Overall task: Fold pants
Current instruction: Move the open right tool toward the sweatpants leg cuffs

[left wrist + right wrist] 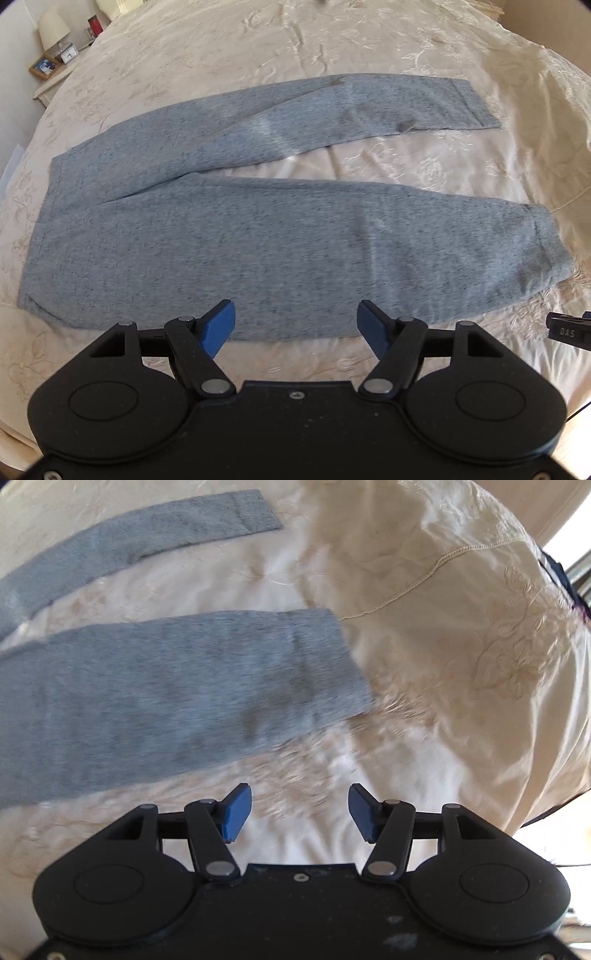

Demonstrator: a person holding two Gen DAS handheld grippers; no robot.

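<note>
Grey heathered pants (229, 229) lie flat on a cream bedspread, waistband at the left and both legs running to the right, spread apart in a V. My left gripper (296, 326) hovers open over the near edge of the near leg, nothing between its blue fingers. In the right wrist view the pants (155, 701) show their two cuffs, the near one at centre and the far one at upper left. My right gripper (300, 818) is open above bare bedspread, just short of the near cuff. Its black tip (569, 330) pokes in at the right edge of the left wrist view.
The embroidered cream bedspread (424, 155) covers the bed and bunches into folds on the right (461, 627). A bedside table at the far left carries a lamp (53, 31), a framed picture (44, 67) and a small clock.
</note>
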